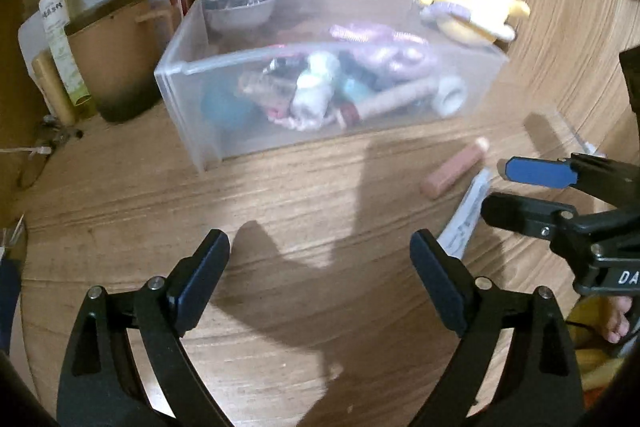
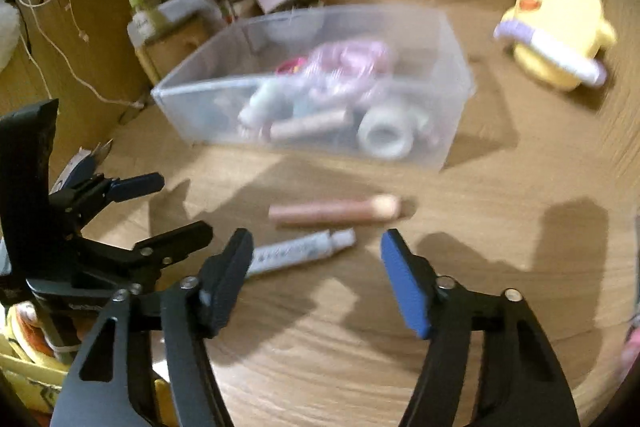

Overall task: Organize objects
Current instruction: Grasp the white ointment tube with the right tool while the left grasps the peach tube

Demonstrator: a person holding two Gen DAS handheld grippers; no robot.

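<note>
We note the pink cylindrical plastic tube (image 2: 334, 211) lying crosswise at twelve o'clock of our nearer, open, empty right gripper (image 2: 316, 247).

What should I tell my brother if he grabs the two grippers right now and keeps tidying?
Left gripper: open, empty, above bare table.
Right gripper: open, empty, close to the white tube.
Clear bin: already holds a tape roll, a cardboard tube and other small bits.
Still out on the table: pink stick, the white tube, yellow chick toy.
Next, probably: pick up the tube or the stick and drop it into the bin.
</note>
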